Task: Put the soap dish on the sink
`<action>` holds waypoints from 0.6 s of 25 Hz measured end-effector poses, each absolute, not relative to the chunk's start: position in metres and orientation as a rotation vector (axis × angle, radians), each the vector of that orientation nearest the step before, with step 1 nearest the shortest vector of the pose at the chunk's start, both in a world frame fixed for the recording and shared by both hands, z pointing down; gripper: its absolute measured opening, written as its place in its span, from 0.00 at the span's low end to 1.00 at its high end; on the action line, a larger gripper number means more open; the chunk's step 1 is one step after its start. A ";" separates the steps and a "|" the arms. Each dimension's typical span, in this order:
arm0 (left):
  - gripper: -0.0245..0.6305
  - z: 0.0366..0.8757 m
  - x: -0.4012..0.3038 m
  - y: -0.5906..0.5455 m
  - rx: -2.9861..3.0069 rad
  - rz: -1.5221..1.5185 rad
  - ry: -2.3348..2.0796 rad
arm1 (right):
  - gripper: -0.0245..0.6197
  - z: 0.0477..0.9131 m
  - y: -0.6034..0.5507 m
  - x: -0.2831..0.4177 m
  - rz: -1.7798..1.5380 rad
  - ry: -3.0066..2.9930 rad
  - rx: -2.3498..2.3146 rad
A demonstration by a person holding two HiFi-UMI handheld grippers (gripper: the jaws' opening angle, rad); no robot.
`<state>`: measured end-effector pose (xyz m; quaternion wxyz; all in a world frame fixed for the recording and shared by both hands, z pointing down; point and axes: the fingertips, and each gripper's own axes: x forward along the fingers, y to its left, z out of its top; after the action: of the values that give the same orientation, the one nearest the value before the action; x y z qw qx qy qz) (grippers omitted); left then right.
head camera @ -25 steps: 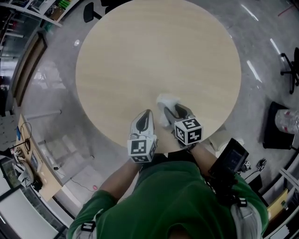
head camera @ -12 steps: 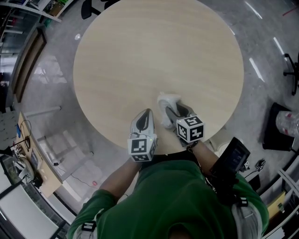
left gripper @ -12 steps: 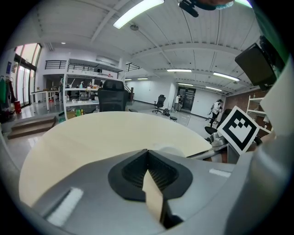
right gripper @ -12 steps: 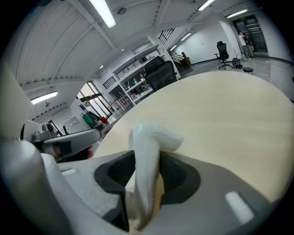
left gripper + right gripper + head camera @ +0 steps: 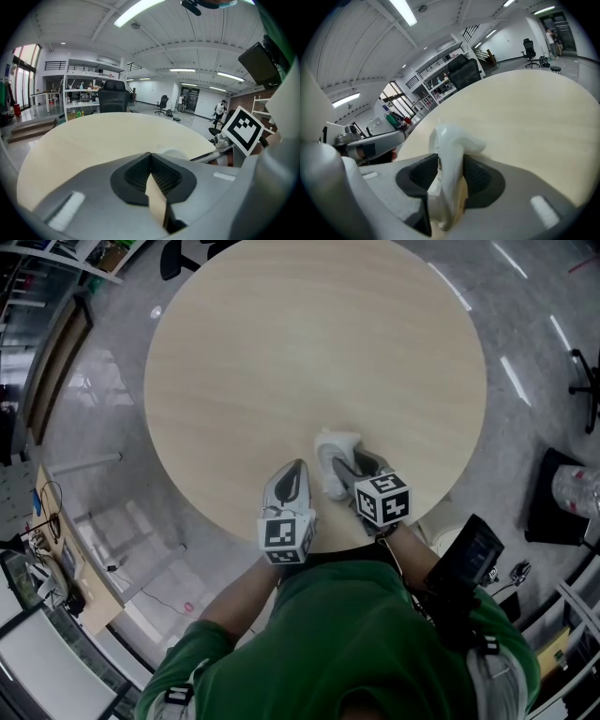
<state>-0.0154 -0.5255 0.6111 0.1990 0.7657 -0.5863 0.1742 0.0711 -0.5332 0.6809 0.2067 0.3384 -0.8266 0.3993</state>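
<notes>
White soap dish tight in the right claw at the table's near edge; left claw alongside, jaws together.

Bright overhead strip lights; fisheye edges; glare on floor.

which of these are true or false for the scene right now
1. The right tool is clamped on the white soap dish. True.
2. The left tool holds a cup. False: its jaws are together with nothing between them.
3. The table is round with a pale wood top. True.
4. The soap dish sits in a sink. False: no sink shows in any view; the dish is in the right tool, over the table's near edge.
5. The person wears a red top. False: the top is green.
</notes>
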 end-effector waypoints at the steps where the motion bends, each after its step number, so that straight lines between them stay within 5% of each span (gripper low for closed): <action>1: 0.05 0.612 -0.015 -0.527 2.140 0.490 -1.639 | 0.30 0.682 -0.534 0.071 1.111 -2.300 0.937; 15: 0.05 0.615 -0.023 -0.526 2.124 0.505 -1.666 | 0.33 0.694 -0.536 0.086 1.083 -2.236 0.899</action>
<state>-0.0226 -0.5263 0.6146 0.1962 0.7583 -0.5949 0.1804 0.0857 -0.5362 0.6944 0.2474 0.3296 -0.8201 0.3971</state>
